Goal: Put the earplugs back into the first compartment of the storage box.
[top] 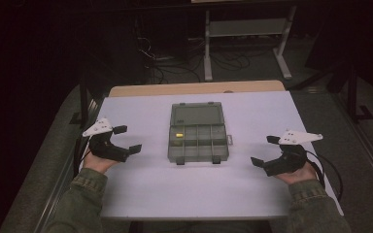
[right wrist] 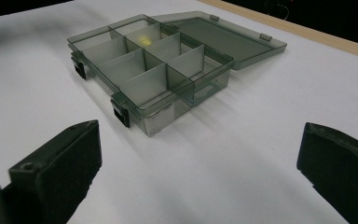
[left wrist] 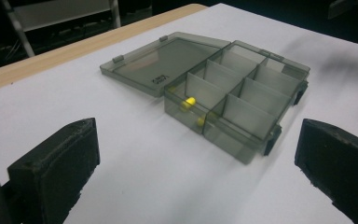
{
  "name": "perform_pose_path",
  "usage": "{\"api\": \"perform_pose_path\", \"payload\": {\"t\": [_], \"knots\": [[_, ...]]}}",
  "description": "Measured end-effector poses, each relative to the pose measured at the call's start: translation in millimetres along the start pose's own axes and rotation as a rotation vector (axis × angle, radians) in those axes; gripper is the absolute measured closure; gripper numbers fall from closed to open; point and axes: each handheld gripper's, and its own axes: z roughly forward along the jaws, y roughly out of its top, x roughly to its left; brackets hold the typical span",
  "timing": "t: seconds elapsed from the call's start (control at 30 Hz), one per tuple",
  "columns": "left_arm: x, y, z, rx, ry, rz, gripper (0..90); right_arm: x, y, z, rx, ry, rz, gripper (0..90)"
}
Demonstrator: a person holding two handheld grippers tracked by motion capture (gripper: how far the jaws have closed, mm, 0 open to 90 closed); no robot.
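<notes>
A smoky clear box (top: 197, 132) lies open at the middle of the white counter (top: 141, 189), its lid (top: 196, 115) folded flat on the far side. The tray is split into 8 compartments; a small yellow piece (top: 178, 135) sits in the far left one, and in the left gripper view it lies close against the outer wall (left wrist: 189, 101). 2 black latches hang off the near edge.

The left gripper (top: 126, 139) rests on the counter well left of the box, jaws spread wide and holding nothing — bare white surface lies between it and the box. The right gripper (top: 264, 151) sits well to the right, jaws likewise wide apart and holding nothing, with the box's near right corner (right wrist: 154, 122) straight ahead of it.

Beyond the counter's wooden far edge (top: 194, 88) stand a white metal frame (top: 245, 29) and a tangle of cables (top: 165, 63) on the dark floor.
</notes>
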Motion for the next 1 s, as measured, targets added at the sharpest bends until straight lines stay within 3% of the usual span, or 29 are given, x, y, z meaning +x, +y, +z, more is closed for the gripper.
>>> {"api": "perform_pose_path", "payload": {"t": [0.27,0.43,0.73,1.0], "knots": [[0.5,-16.6,-15.7,-0.032,0.032,-0.017,0.0,0.9,-0.4,-0.4,0.0,-0.002,0.003,0.0],[-3.0,-27.3,-33.1,-0.114,0.071,-0.029,0.0,0.4,-0.7,-1.1,-0.002,-0.004,0.008,0.0],[-7.0,-48.2,-55.6,-0.136,0.097,-0.065,0.0,0.4,-0.8,-2.6,-0.008,-0.008,0.012,0.0],[-6.3,-52.9,-64.4,-0.191,0.12,-0.091,0.0,0.7,-0.8,-2.4,-0.005,-0.007,0.008,0.0]]}}
